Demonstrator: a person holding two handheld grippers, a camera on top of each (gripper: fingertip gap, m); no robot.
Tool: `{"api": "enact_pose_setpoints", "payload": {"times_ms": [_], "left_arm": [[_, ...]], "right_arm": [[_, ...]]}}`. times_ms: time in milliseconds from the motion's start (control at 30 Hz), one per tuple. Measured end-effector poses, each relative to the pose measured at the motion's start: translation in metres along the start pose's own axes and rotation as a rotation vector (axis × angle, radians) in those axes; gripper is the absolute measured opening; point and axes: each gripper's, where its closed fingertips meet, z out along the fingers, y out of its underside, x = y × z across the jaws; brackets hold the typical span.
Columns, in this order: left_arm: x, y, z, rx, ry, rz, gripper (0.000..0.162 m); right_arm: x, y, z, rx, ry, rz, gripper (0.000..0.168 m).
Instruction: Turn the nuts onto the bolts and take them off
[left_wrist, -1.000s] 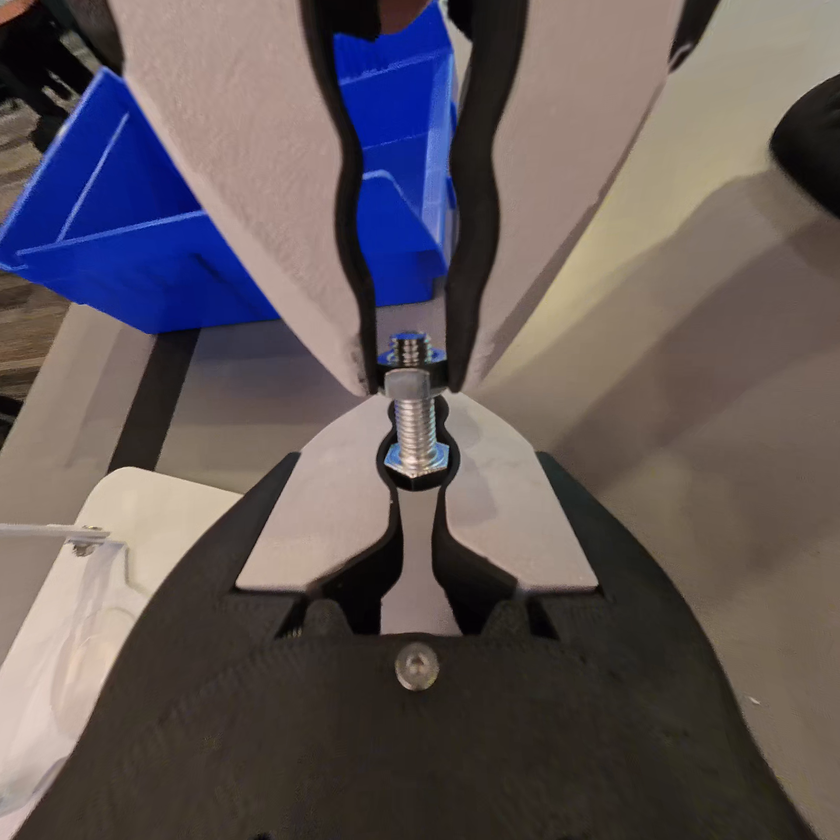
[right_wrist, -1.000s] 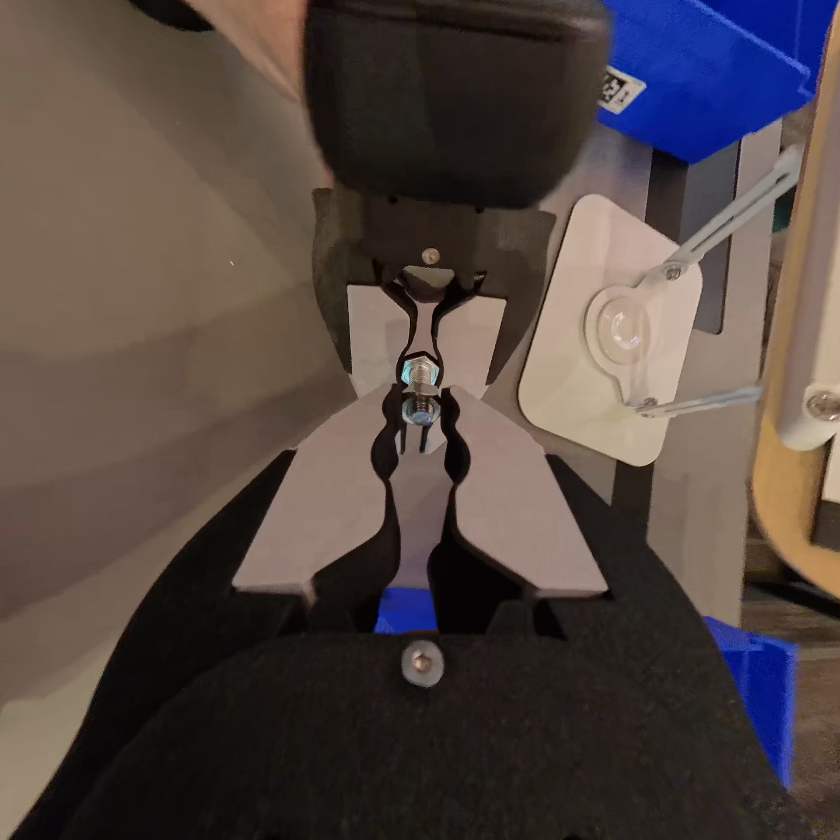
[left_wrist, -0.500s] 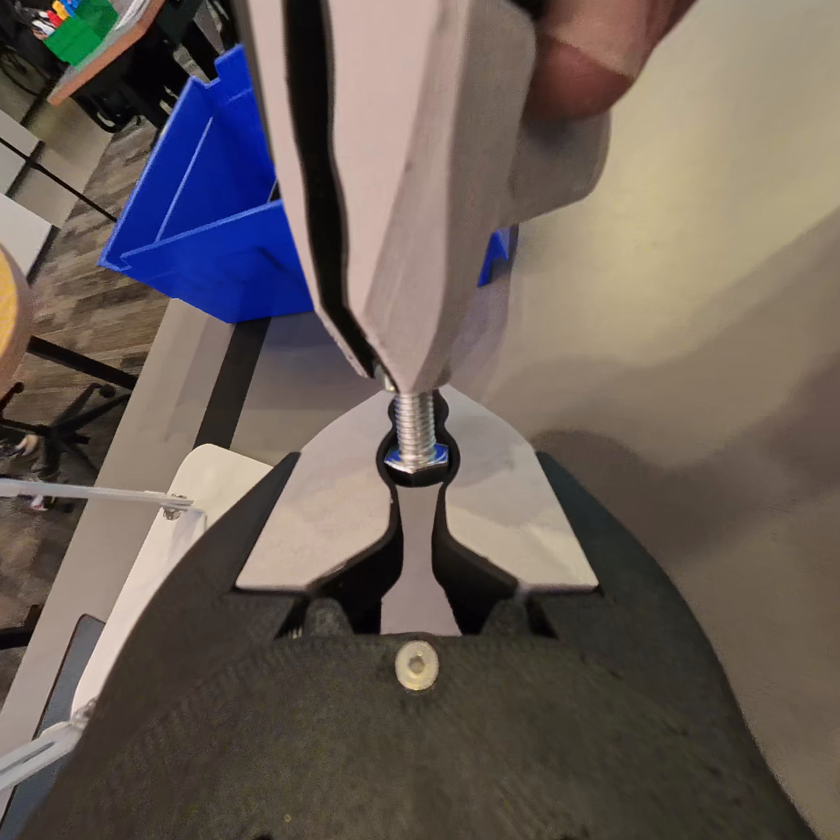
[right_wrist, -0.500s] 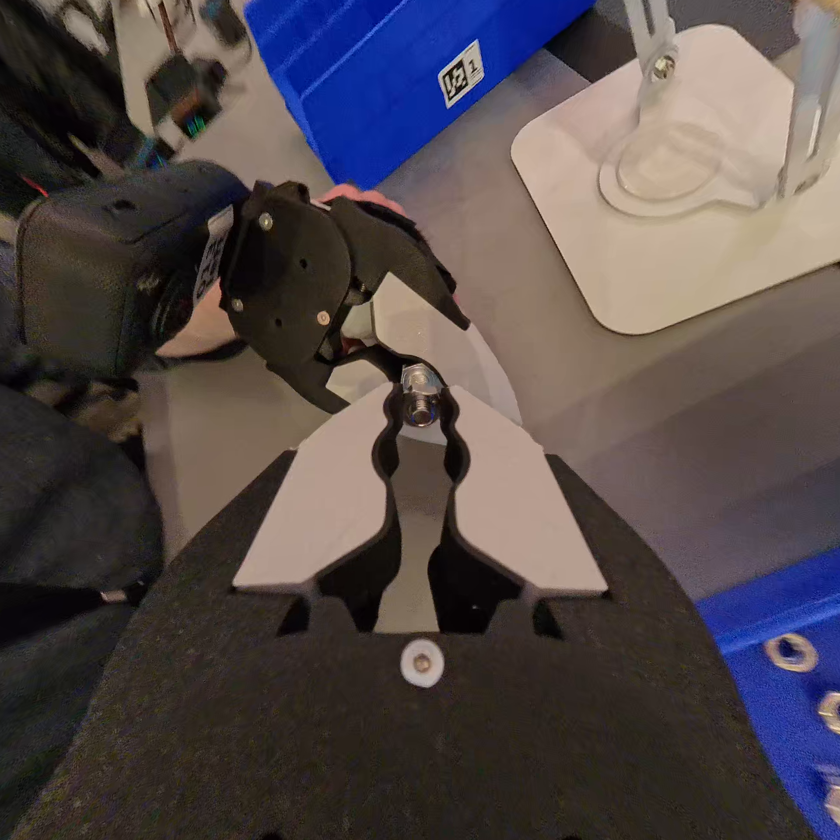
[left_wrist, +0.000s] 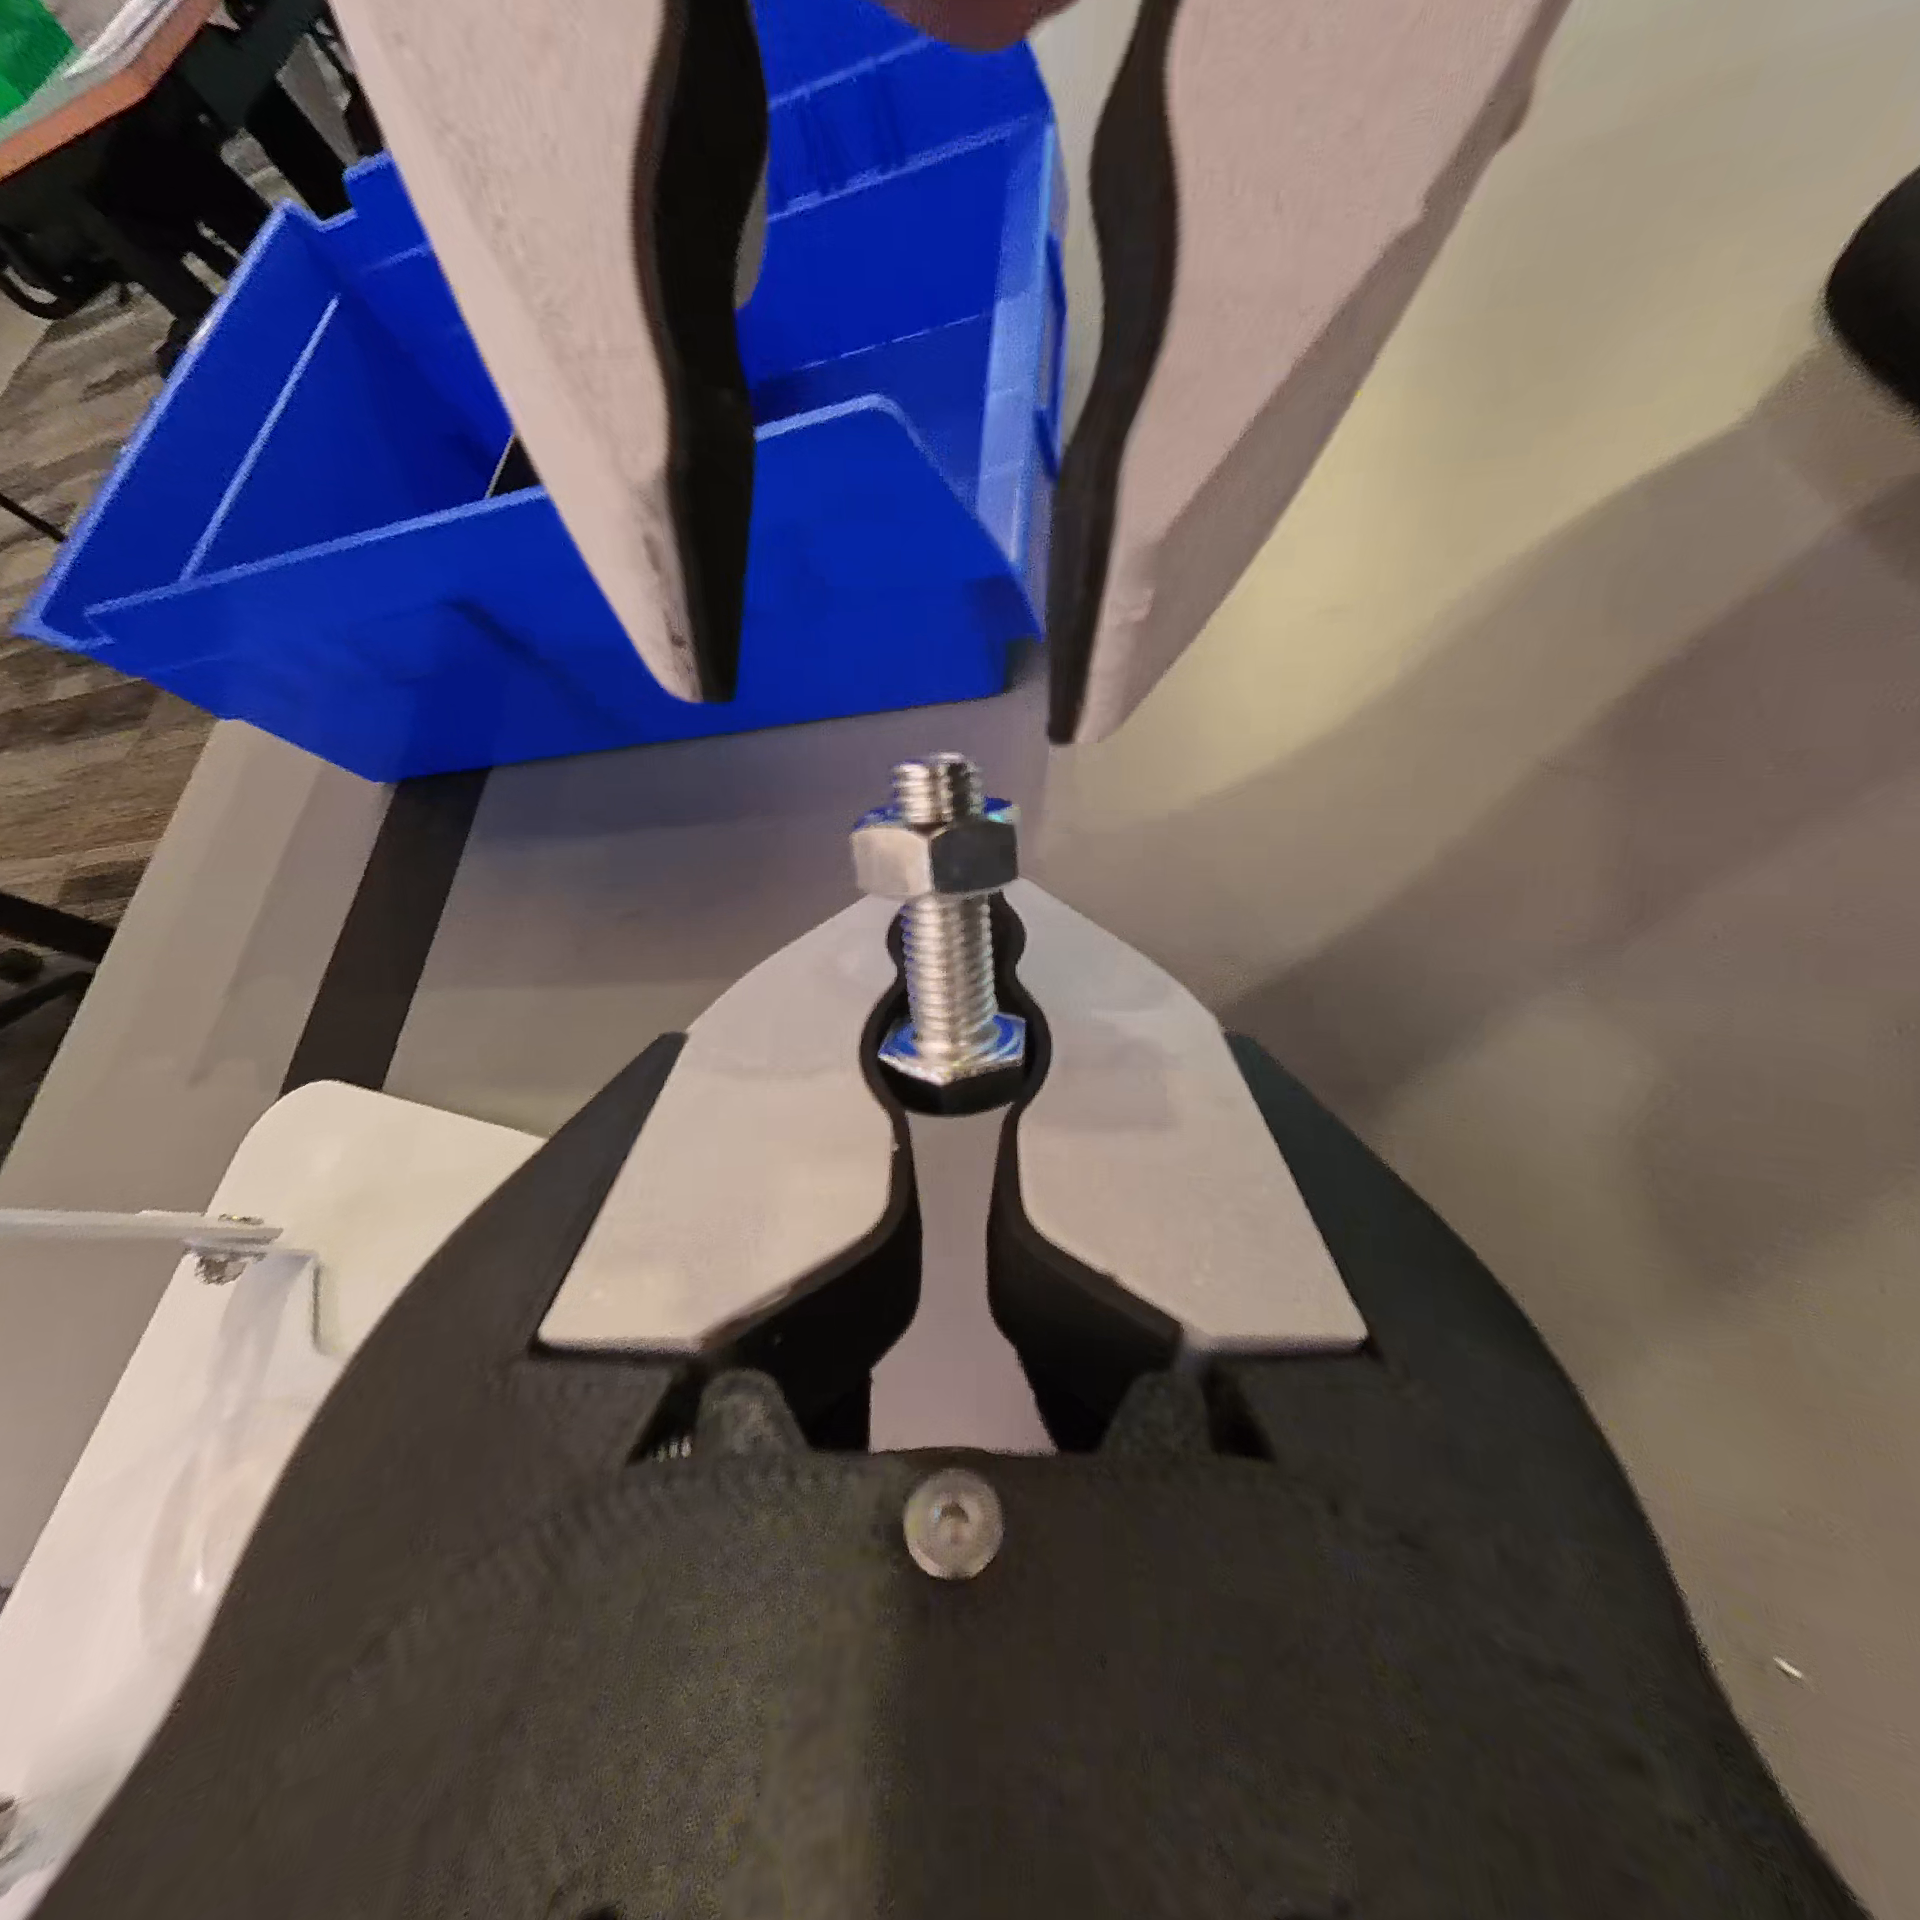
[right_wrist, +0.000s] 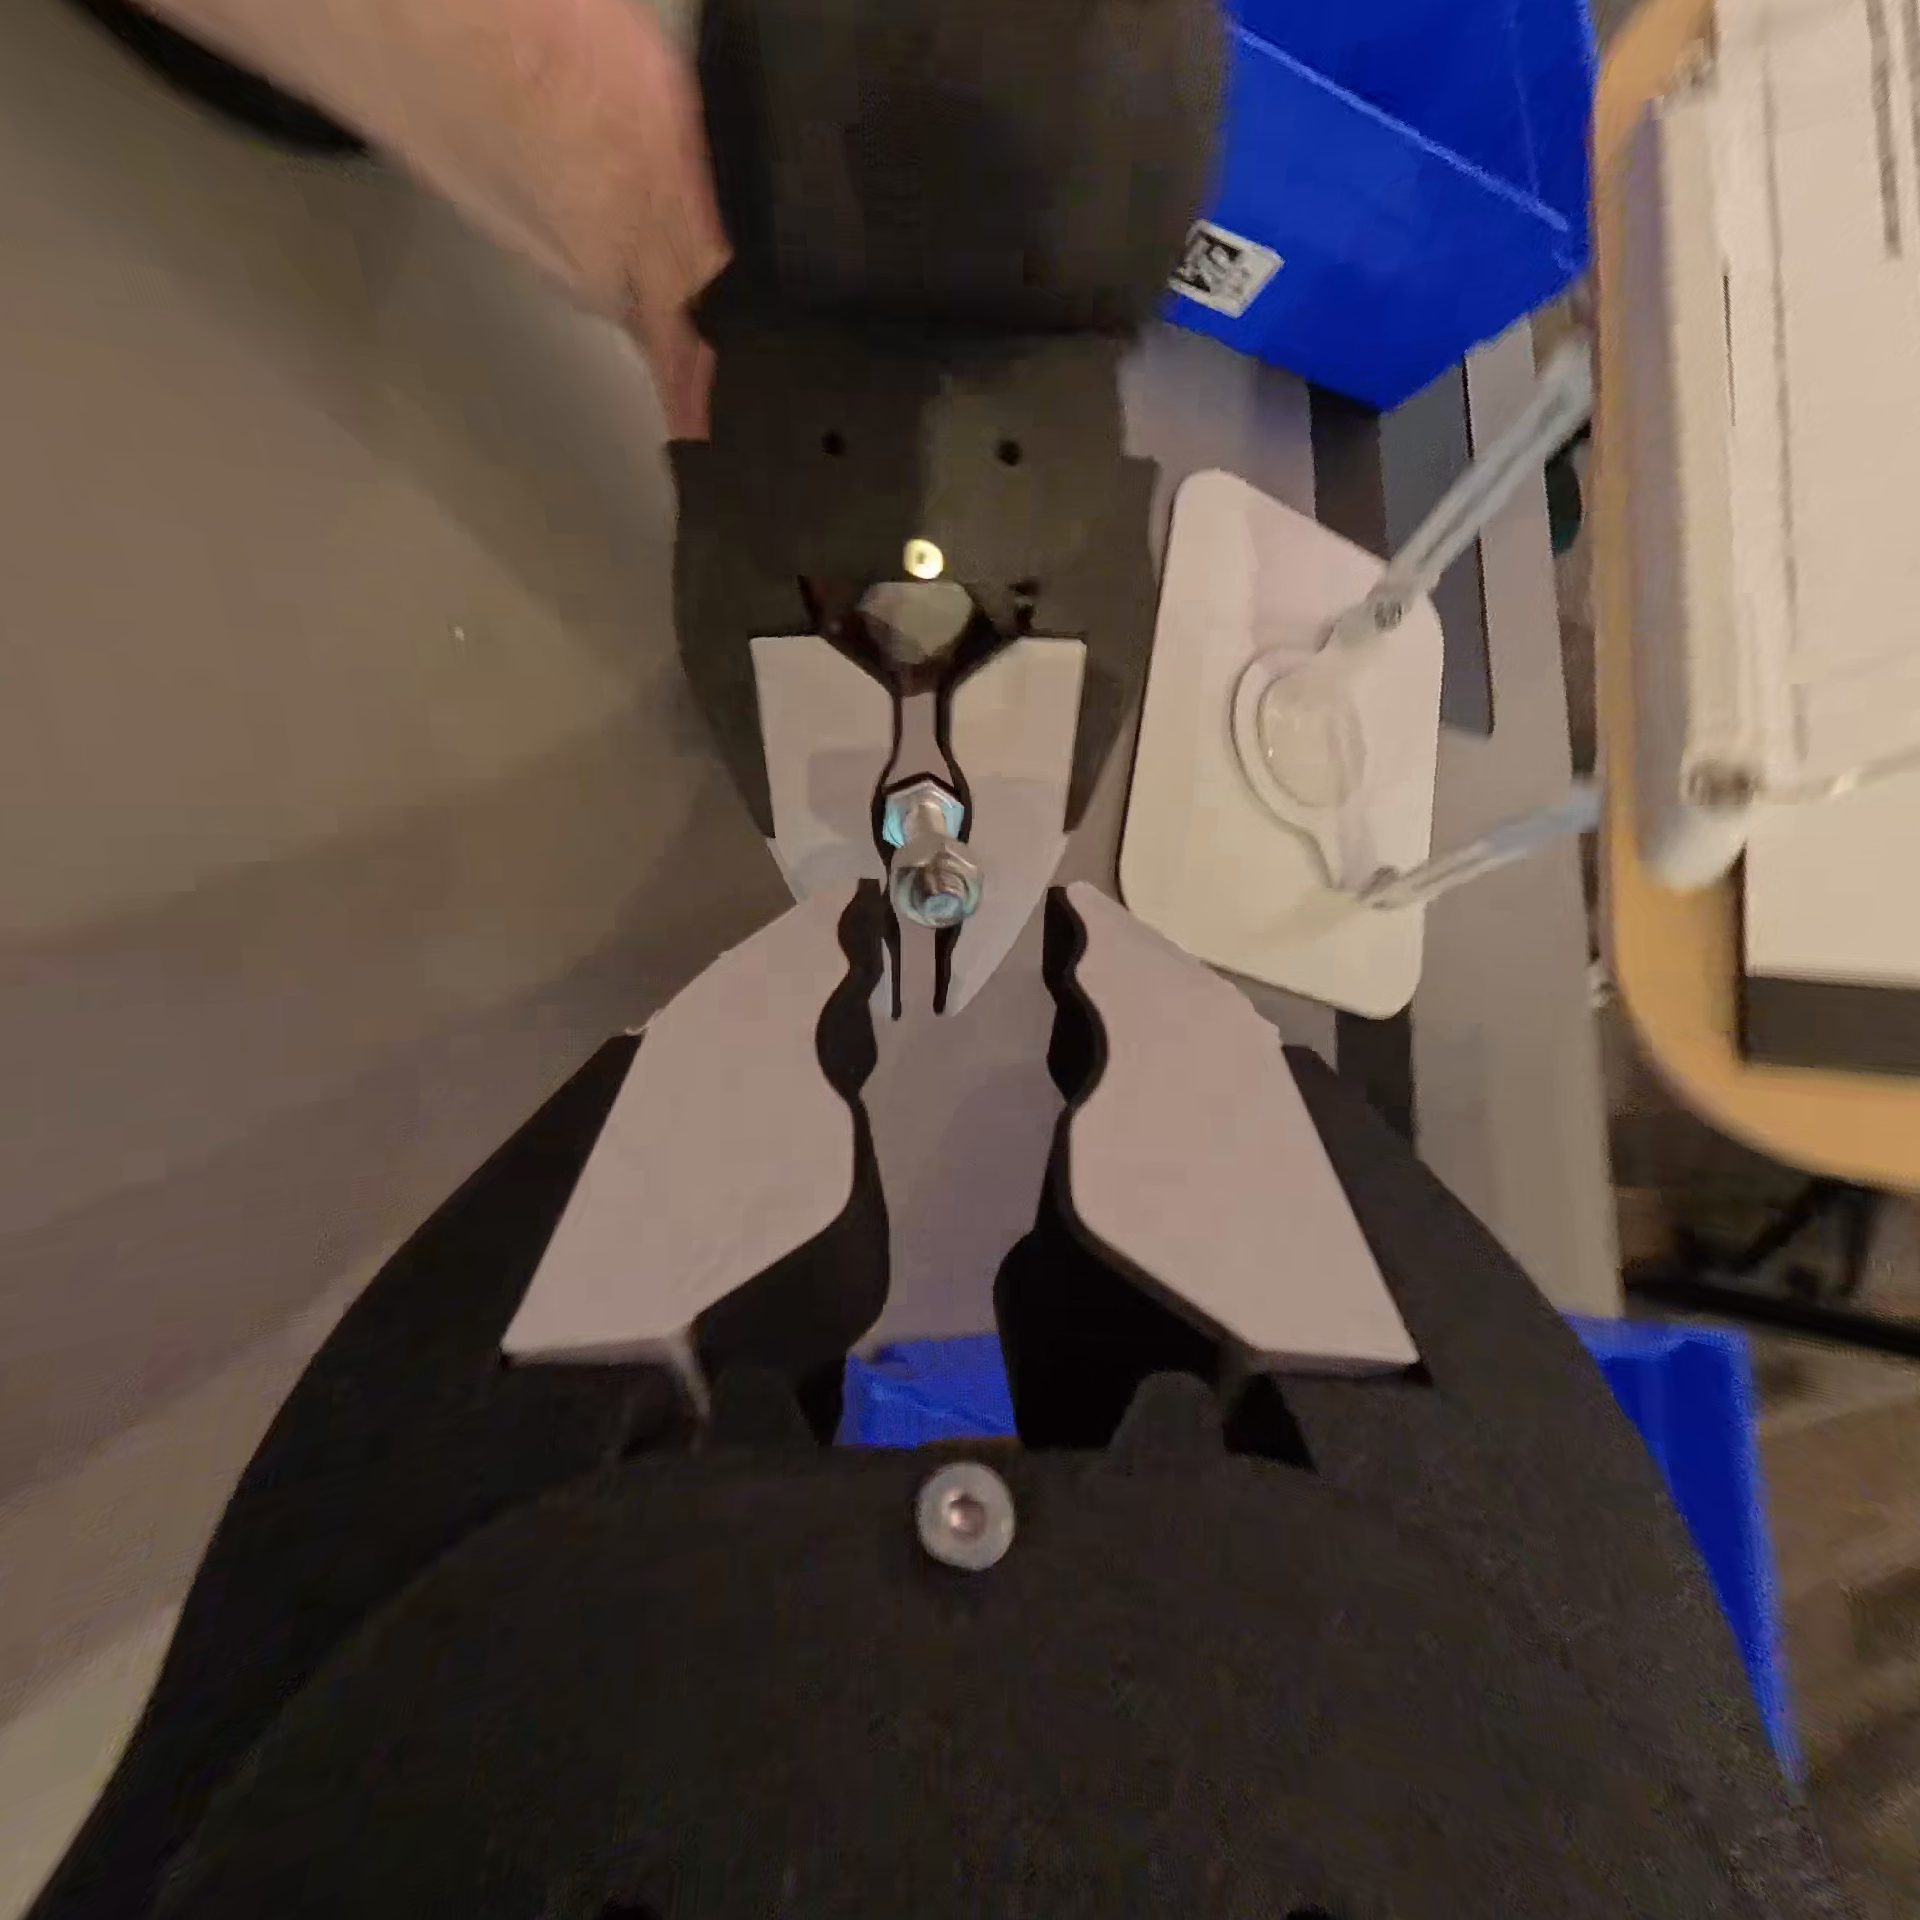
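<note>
The bolt (left_wrist: 948, 987) is clamped at its head by the left claw (left_wrist: 951, 997) at frame centre. The nut (left_wrist: 935, 858) sits near its tip — the right claw (left_wrist: 888, 717) (fingers apart) is held just above, untouching.

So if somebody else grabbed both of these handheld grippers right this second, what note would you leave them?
Left gripper: shut on the silver threaded steel bolt, clamped at its hex head, shaft pointing away.
Right gripper: open, fingers either side of the bolt's tip, touching nothing.
Silver hex nut: threaded on near the bolt's tip, a few threads showing past it.
Blue plastic bins sit behind on the grey table.
Left: regrip the nut and keep turning; direction unclear from here.
</note>
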Motion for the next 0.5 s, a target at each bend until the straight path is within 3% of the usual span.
{"api": "enact_pose_setpoints", "payload": {"times_ms": [233,400,500], "left_arm": [[0.011,-0.010,-0.005,0.067,0.098,-0.040,0.010],[0.016,-0.013,-0.006,0.091,0.148,-0.057,0.010],[0.013,-0.012,-0.006,0.087,0.124,-0.052,0.010]], "right_arm": [[-0.007,-0.002,0.007,-0.090,-0.021,-0.335,0.021],[-0.008,-0.003,0.009,-0.102,-0.023,-0.403,0.019],[-0.006,-0.002,0.010,-0.090,-0.031,-0.328,0.018]]}}
